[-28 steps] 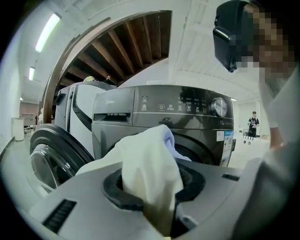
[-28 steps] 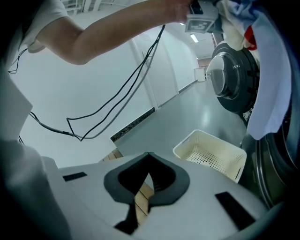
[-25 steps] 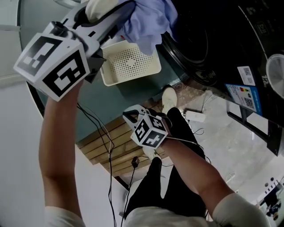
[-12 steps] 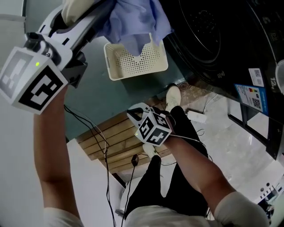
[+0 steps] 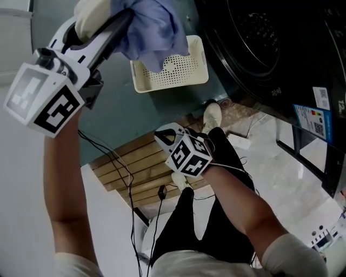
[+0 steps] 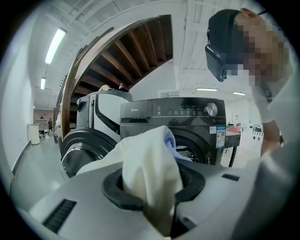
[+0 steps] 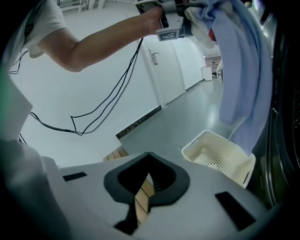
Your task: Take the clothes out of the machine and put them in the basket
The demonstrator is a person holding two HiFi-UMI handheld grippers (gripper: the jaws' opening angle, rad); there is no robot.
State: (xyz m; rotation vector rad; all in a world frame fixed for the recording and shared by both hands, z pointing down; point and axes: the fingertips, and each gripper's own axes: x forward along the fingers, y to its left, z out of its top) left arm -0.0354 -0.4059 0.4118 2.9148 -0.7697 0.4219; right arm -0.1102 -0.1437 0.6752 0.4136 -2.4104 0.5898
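Note:
My left gripper [image 5: 120, 20] is held high at the upper left, shut on a bundle of clothes: a light blue garment [image 5: 154, 27] and a cream cloth [image 5: 92, 13]. The blue garment hangs over the left part of the cream perforated basket [image 5: 141, 86] on the floor. In the left gripper view the cream cloth [image 6: 150, 168] fills the jaws, with the dark washing machine [image 6: 187, 110] behind it. My right gripper [image 5: 162, 139] stays low by the person's legs, shut and empty. Its view shows the blue garment [image 7: 239, 70] hanging above the basket [image 7: 220, 157].
The machine's dark drum opening [image 5: 254, 38] is at the upper right, and its round door [image 6: 79, 150] stands open. Wooden planks [image 5: 135, 173] with black cables [image 5: 130, 178] lie on the floor. A white power strip [image 5: 238, 142] sits by the person's shoe [image 5: 212, 116].
My left gripper has carried the clothes away from the machine's opening, so the blue garment now hangs over the basket's left side. The right gripper has stayed put.

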